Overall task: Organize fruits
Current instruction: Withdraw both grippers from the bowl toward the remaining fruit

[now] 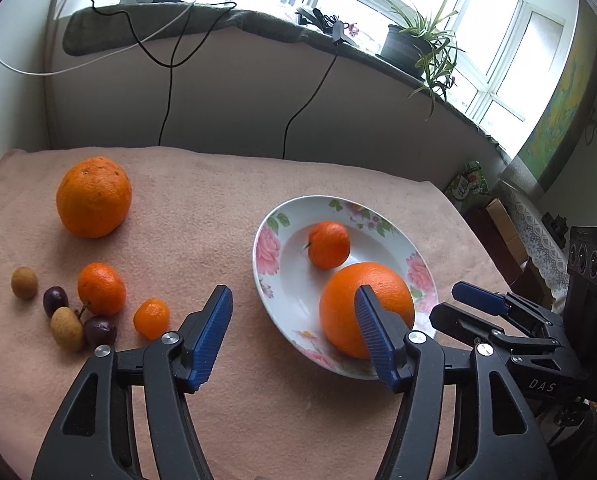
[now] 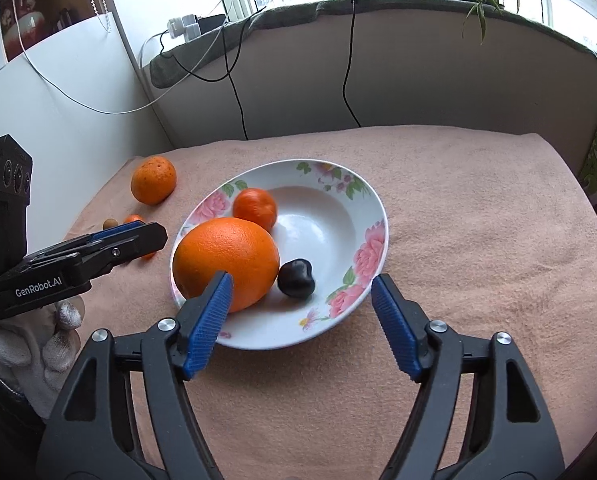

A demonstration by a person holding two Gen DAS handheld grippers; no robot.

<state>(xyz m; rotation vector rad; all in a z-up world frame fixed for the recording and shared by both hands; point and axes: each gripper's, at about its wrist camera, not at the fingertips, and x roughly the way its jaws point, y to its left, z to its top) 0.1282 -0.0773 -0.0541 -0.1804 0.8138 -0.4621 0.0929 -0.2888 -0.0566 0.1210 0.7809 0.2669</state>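
Right wrist view: right gripper (image 2: 300,300) tilts down over the plate (image 2: 372,216), jaws wide, empty; left gripper (image 1: 294,314) likewise.

Left gripper (image 1: 294,320) jaws apart, nothing between the pads, hovering over the pink cloth (image 1: 218,208) just left of the floral plate (image 1: 266,248). Plate holds a big orange (image 1: 350,300) at the near side and a small mandarin (image 1: 329,244) behind it; the right blue pad overlaps the big orange in view, contact can't be told. Right gripper (image 1: 470,304) comes in from the right edge, beside the plate rim. Left on the cloth: large orange (image 1: 93,197), mandarin (image 1: 101,289), small kumquat-like fruit (image 1: 151,318), two dark fruits (image 1: 55,301), two tan longan-like ones (image 1: 25,283). Potted plant (image 1: 422,44) on the windowsill.
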